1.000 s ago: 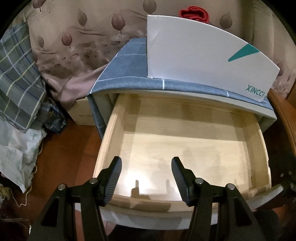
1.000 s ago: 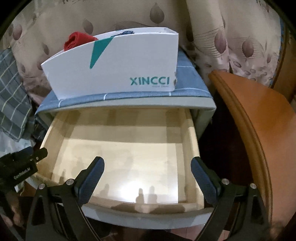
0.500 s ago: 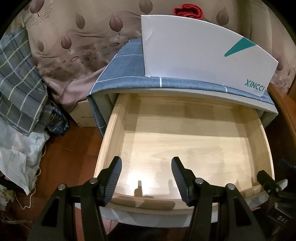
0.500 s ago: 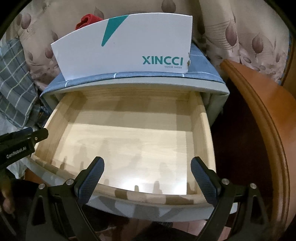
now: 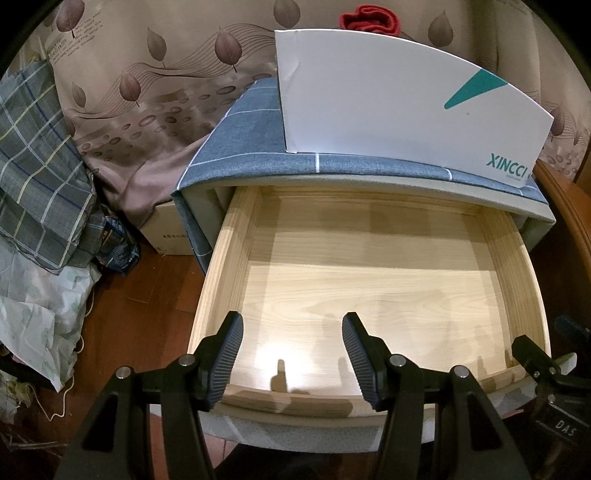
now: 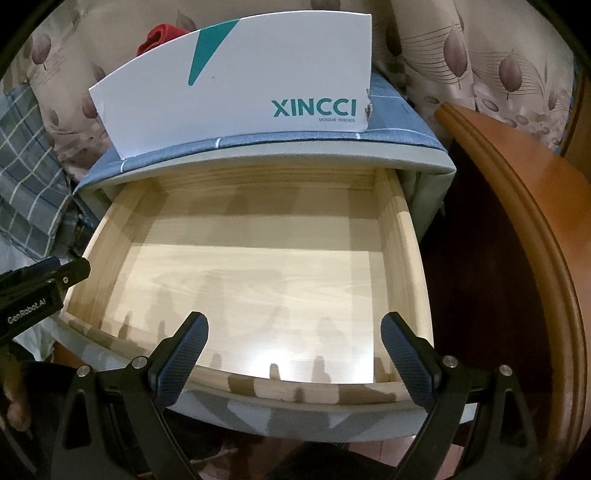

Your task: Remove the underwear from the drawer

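Two grippers over the drawer [image 5: 229,266], both aimed steeply down at its front rim. Left gripper [image 5: 291,325] above the front-left part, jaws well apart, nothing between the ribbed pads, only bare wood showing through the gap. Right gripper [image 6: 295,325] above the front-right part, jaws spread wider, likewise gripping nothing. Side by side, near each other but not touching, each visible at the edge of the other's view. Part of a hand [image 6: 14,406] dimly seen below the drawer's front-left corner, in the right wrist view.

Drawer pulled far out of its cabinet, light wood walls and bottom in full view, with a bright glare patch and finger shadows near the front wall. Bare wood all across the bottom.

Red cloth [image 5: 373,18], apparently the underwear, bunched up behind and above the drawer, out of it altogether, peeking over the top edge of a white box [image 5: 388,99]. Mostly hidden by the box wall, so shape hard to tell. Box upright on the cabinet top directly above the drawer's back, marked XINCCI in teal at the lower corner. Blue checked cover [image 5: 251,155] under the box, draped over the cabinet top and down the side left of the drawer.

Leaf-print curtain [image 5: 166,74] behind the drawer. Plaid cloth [image 5: 33,147] heaped well left of it, and a carton [image 5: 166,232] on the floor just left of the cabinet. Curved orange-brown wooden board [image 6: 517,221] close on the drawer's right.
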### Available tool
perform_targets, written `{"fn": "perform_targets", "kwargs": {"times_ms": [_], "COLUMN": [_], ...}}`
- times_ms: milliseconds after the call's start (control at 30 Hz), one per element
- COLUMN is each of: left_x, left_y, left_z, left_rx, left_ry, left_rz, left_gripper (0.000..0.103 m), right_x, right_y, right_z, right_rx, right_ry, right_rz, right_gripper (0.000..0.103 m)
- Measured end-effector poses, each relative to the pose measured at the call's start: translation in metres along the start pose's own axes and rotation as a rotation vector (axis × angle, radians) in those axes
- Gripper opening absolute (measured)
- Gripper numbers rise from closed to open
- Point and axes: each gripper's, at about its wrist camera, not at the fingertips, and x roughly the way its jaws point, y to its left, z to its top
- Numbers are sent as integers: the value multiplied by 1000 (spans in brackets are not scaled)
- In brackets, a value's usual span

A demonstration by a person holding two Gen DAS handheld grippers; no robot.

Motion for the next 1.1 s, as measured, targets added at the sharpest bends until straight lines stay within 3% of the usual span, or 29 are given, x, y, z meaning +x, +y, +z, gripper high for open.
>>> {"fn": "perform_targets", "kwargs": {"times_ms": [1100], "left_x": [2], "left_y": [-2], "left_z": [0], "left_rx": [5], "left_ry": [2], "left_rz": [0], "left_gripper": [57], "right_x": [5], "right_y": [1], "right_z": [-1], "right_rx": [-4], "right_ry": [26], "right_rz": [-7], "right_gripper": [93]}}
